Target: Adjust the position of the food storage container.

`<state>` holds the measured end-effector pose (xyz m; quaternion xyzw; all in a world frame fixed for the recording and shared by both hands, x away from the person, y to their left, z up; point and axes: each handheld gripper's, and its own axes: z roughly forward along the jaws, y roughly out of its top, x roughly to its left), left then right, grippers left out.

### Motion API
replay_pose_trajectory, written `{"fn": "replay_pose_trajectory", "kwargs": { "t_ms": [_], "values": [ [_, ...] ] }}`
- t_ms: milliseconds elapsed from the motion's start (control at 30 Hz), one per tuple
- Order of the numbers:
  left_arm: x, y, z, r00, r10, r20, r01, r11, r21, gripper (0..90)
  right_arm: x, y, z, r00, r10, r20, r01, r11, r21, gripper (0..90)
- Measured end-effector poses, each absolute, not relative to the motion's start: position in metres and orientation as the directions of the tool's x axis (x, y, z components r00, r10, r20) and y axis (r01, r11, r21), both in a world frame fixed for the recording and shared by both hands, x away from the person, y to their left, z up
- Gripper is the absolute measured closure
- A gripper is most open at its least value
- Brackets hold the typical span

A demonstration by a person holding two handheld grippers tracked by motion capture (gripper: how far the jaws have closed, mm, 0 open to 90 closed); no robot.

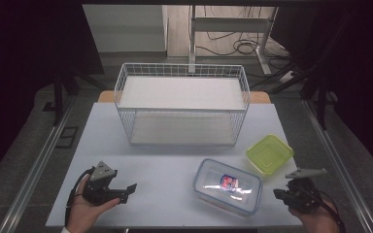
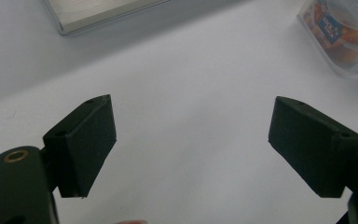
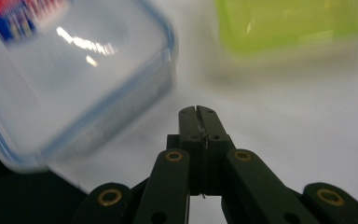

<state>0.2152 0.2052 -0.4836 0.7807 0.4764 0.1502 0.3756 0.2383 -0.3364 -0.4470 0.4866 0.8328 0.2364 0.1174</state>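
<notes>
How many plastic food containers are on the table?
2. The clear box lies front centre, near the right gripper; the green box sits behind and right of it, beside the wire basket.

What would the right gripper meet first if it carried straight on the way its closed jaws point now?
Probably bare table: the right gripper aims into the gap between the clear lidded container and the green container. Depth is unclear.

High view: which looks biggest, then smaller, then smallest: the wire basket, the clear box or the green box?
1. White wire basket
2. Clear lidded container
3. Green container, which sits a bit farther from the camera, but looks clearly smaller.
</notes>
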Motion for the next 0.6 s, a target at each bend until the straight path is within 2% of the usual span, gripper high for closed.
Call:
{"fn": "replay_pose_trajectory", "kwargs": {
  "t_ms": [233,467,600],
  "values": [
    [0.216,0.204,-0.483,0.497,0.859,-0.126,0.632,-0.259,0.73,14.2,0.244,-0.33,-0.47,-0.498,0.865,0.06,0.776,0.414,0.476,89.7],
    [0.214,0.208,-0.485,0.486,0.865,-0.122,0.637,-0.255,0.728,14.1,0.255,-0.315,-0.472,-0.517,0.853,0.072,0.769,0.426,0.477,89.7],
    [0.212,0.21,-0.485,0.482,0.868,-0.121,0.637,-0.253,0.728,14.0,0.258,-0.305,-0.471,-0.529,0.848,0.026,0.76,0.46,0.459,89.7]
  ]
}}
